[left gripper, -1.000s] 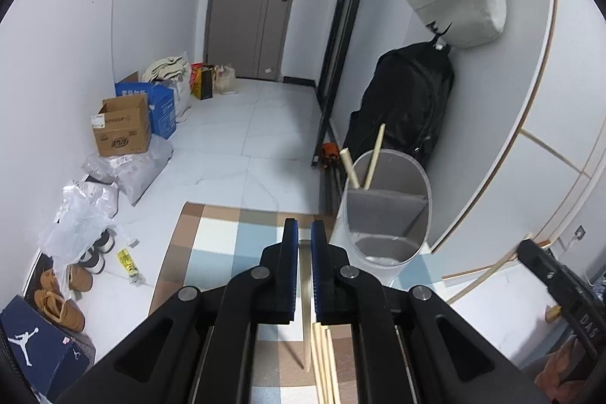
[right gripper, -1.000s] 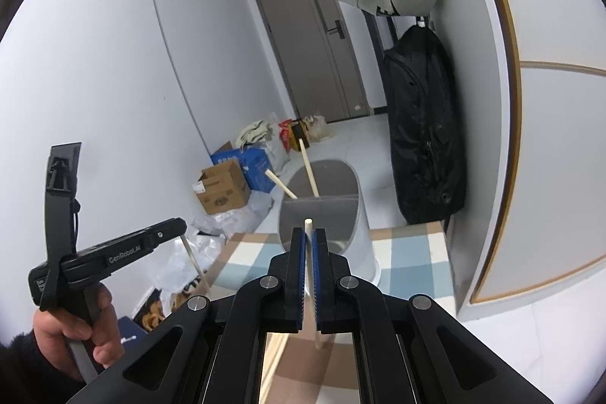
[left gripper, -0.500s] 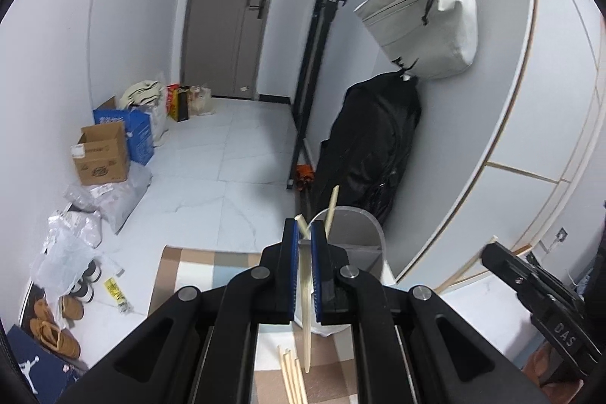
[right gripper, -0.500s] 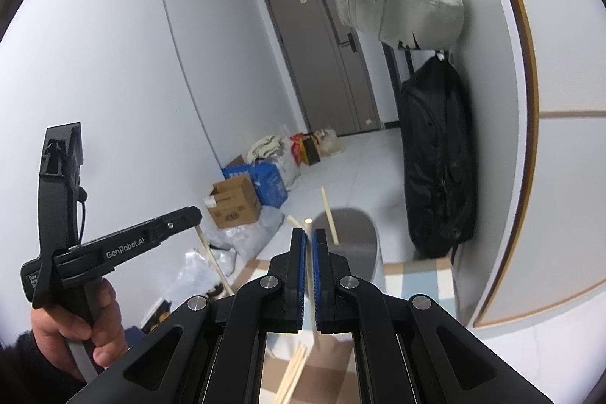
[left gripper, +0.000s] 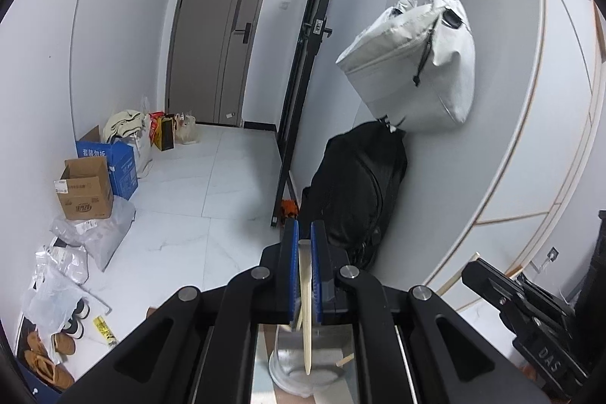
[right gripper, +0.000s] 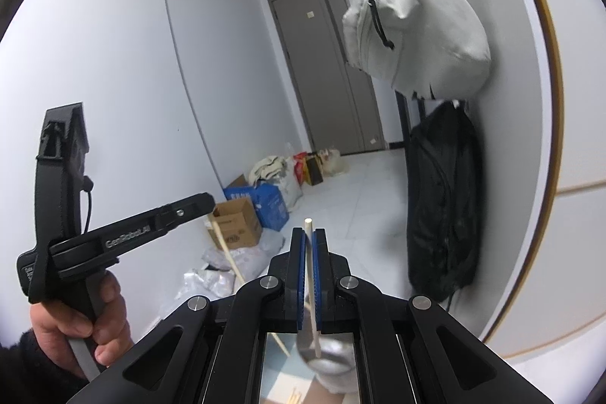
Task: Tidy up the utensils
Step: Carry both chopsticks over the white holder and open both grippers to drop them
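A chopstick (left gripper: 305,305) is being clamped by the left gripper (left gripper: 305,275) — another chopstick (right gripper: 311,286) by the right gripper (right gripper: 309,275); "GenRobot.AI", possibly, is being shown only rightward.

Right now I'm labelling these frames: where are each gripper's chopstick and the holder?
Left chopstick (left gripper: 305,294): left wrist view, mid-shaft.
Right chopstick (right gripper: 311,264): right wrist view, shaft between pads.
Holder (left gripper: 282,372): left wrist view, rim.

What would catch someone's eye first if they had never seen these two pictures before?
Probably the pale wooden chopstick clamped upright in the left gripper, and the second pale chopstick pinched the same way in the right gripper, both low in the middle. Below them stands a round grey utensil holder. Next, the light grey fabric bag hanging on the wall at upper right, above a black backpack.
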Demonstrator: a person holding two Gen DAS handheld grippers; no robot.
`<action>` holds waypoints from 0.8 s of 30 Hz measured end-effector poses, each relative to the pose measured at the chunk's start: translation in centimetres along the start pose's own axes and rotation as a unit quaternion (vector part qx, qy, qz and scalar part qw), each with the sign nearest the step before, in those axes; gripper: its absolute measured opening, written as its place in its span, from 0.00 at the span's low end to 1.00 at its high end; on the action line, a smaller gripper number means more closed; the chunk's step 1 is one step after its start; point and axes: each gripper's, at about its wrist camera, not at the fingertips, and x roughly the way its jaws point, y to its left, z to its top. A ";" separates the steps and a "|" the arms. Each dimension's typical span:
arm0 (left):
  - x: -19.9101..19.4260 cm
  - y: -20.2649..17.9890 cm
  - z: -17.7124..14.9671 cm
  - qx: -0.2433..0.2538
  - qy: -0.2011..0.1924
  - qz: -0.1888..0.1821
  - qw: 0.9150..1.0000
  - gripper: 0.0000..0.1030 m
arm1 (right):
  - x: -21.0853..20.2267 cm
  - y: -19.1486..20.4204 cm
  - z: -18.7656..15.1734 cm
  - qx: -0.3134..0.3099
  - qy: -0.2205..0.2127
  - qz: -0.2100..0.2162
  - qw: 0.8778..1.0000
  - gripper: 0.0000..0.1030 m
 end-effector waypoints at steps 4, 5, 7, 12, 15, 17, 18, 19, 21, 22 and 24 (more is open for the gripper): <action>1.9 0.0 0.8 -0.008 0.004 -0.001 1.000 0.02 | 1.5 -0.6 1.2 0.000 -0.001 0.000 1.000 0.03; 2.3 0.0 1.0 -0.011 0.006 -0.002 1.000 0.02 | 1.8 -0.8 1.4 0.001 -0.001 0.000 1.000 0.03; 2.8 0.2 1.2 -0.019 0.007 -0.012 1.000 0.02 | 2.3 -1.4 1.8 0.004 -0.001 -0.007 1.000 0.03; 3.9 0.5 1.7 -0.036 0.004 -0.014 0.999 0.02 | 3.1 -2.9 2.7 0.012 -0.006 -0.013 1.000 0.03; 4.8 0.2 1.6 -0.030 0.003 -0.017 0.999 0.02 | 3.9 -3.6 2.9 0.015 -0.004 -0.013 1.000 0.03; 5.4 0.3 1.2 -0.031 0.003 -0.017 0.999 0.02 | 4.5 -4.0 2.8 0.014 -0.002 -0.013 1.000 0.03; 5.7 0.3 1.2 -0.033 0.003 -0.020 0.999 0.02 | 4.7 -4.1 2.6 0.014 -0.002 -0.013 1.000 0.03; 5.9 0.4 1.1 -0.035 0.004 -0.025 0.999 0.02 | 5.0 -4.2 2.5 0.014 -0.001 -0.013 1.000 0.03; 6.5 0.3 0.6 -0.026 0.009 -0.026 0.999 0.02 | 5.4 -4.4 2.1 0.012 0.003 -0.011 1.000 0.03; 6.7 0.2 0.7 -0.023 0.010 -0.027 0.999 0.02 | 5.7 -4.5 1.9 0.009 0.006 -0.013 1.000 0.03; 7.1 0.0 0.4 -0.014 0.013 -0.027 0.999 0.02 | 6.2 -4.6 1.6 0.006 0.014 -0.012 1.000 0.03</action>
